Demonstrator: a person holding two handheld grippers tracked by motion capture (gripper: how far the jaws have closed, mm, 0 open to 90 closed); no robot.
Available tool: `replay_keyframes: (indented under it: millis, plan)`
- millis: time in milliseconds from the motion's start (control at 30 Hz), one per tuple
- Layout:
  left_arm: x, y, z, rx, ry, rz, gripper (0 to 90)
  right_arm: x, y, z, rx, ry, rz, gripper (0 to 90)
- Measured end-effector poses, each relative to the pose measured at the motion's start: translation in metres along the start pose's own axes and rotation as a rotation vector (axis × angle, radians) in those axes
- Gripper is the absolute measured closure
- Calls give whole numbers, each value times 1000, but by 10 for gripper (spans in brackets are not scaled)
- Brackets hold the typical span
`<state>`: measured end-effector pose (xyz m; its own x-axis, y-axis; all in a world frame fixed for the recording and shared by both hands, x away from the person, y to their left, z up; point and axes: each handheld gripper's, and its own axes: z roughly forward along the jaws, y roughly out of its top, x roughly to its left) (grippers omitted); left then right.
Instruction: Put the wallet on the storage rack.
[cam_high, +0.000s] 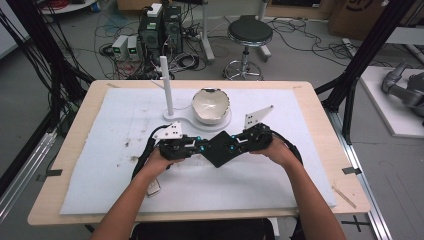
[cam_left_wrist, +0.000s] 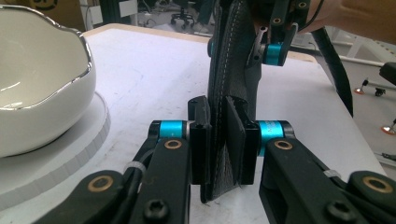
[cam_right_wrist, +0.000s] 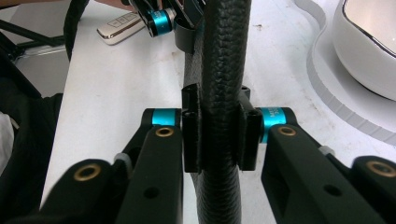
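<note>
A flat black leather wallet (cam_high: 219, 154) hangs just above the white mat, held between both grippers at the table's middle. My left gripper (cam_high: 202, 148) is shut on its left corner, and my right gripper (cam_high: 233, 145) is shut on its right corner. In the left gripper view the jaws (cam_left_wrist: 218, 136) clamp the stitched edge of the wallet (cam_left_wrist: 229, 56), which stands on edge. Seen from the right gripper view, that gripper (cam_right_wrist: 219, 136) pinches the wallet's thick grained edge (cam_right_wrist: 225, 51).
A white bowl (cam_high: 211, 106) with a wavy dark rim rests on a white stand (cam_high: 180, 118) with an upright post (cam_high: 166, 85), just behind the grippers. A car key fob (cam_high: 153, 188) lies by the left forearm. The white mat (cam_high: 280, 190) covers the wooden table.
</note>
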<state>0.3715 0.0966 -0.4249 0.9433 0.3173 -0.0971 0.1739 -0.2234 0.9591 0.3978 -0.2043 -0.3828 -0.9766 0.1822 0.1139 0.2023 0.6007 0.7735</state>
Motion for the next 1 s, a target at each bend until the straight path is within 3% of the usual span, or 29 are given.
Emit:
replay_keyframes:
  millis: [67, 133, 267, 400, 600, 833, 1000]
  plan:
    - [1, 0, -1, -3, 45, -40, 722, 1, 3, 1, 14, -27, -4, 790]
    - [5, -1, -4, 2, 101, -109, 523, 5, 9, 0, 38, -65, -28, 792]
    - [9, -2, -21, -24, 165, -156, 396, 14, 23, -6, 52, -155, -95, 792]
    - [9, -3, -44, -56, 229, -165, 360, 24, 37, -15, 59, -231, -164, 791]
    - [12, -8, -82, -97, 300, -217, 297, 29, 57, -23, 76, -321, -218, 790]
    - [19, -12, -131, -154, 379, -260, 263, 20, 74, -27, 107, -353, -222, 789]
    - [23, -23, -150, -187, 415, -298, 263, 11, 89, -32, 117, -386, -240, 788]
